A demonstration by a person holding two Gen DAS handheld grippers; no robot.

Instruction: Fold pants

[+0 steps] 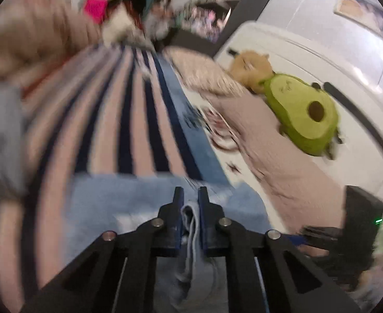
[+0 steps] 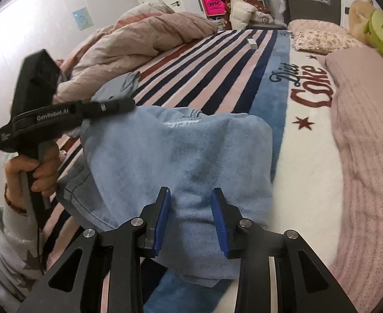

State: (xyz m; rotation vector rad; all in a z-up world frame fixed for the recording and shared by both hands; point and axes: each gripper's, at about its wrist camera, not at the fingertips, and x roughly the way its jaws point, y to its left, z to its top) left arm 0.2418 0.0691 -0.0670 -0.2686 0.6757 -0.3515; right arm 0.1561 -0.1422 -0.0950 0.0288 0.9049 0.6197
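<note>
The light blue denim pants [image 2: 181,161] lie in a folded heap on the striped bedspread [image 2: 217,67], inside-out fabric up. My left gripper [image 1: 190,195] is shut on a bunched fold of the pants [image 1: 191,234], near their left edge; its body also shows in the right wrist view [image 2: 61,114]. My right gripper [image 2: 190,198] is open, its blue pads either side of the cloth at the near edge of the heap, not pinching it.
A crumpled beige duvet [image 2: 139,41] lies at the far left of the bed. A pink blanket [image 2: 361,130], a patterned pillow [image 2: 319,36] and an avocado plush [image 1: 301,114] lie to the right. A grey garment [image 2: 118,88] lies beyond the pants.
</note>
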